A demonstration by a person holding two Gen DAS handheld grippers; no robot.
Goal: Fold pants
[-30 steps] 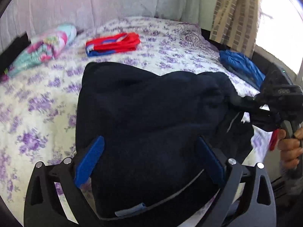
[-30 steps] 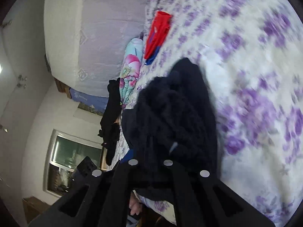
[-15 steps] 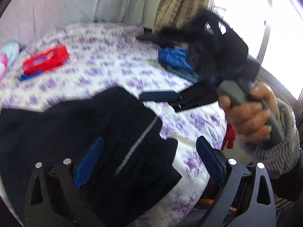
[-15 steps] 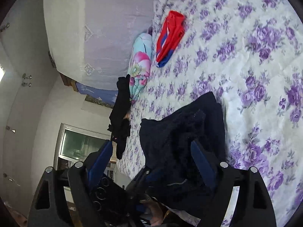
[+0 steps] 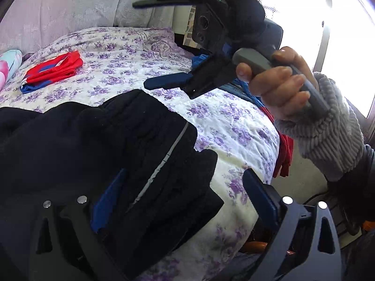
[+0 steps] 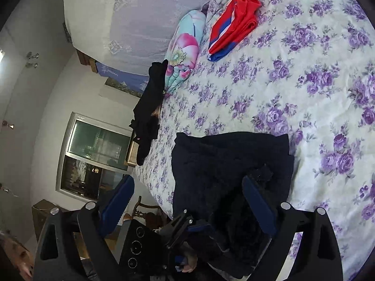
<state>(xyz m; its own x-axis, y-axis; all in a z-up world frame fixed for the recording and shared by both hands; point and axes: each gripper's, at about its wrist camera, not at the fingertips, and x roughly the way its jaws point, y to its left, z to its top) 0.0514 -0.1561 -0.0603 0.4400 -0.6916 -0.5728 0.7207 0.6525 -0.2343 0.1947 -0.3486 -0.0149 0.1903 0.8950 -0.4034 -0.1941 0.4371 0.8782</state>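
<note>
On the flowered bed [image 5: 234, 126] lay the folded dark pants [image 5: 98, 145], the left claw [image 5: 185, 201] spread apart over them, the right claw [image 5: 150, 44] opening, empty, above.

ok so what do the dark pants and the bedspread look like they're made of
Dark pants: thick, matte knit or fleece, judging by the fuzzy nap and soft bulky folds; a thin grey stripe runs along them. Bedspread: looks like quilted cotton, matte, with stitched puckers and a printed purple flower pattern.
</note>
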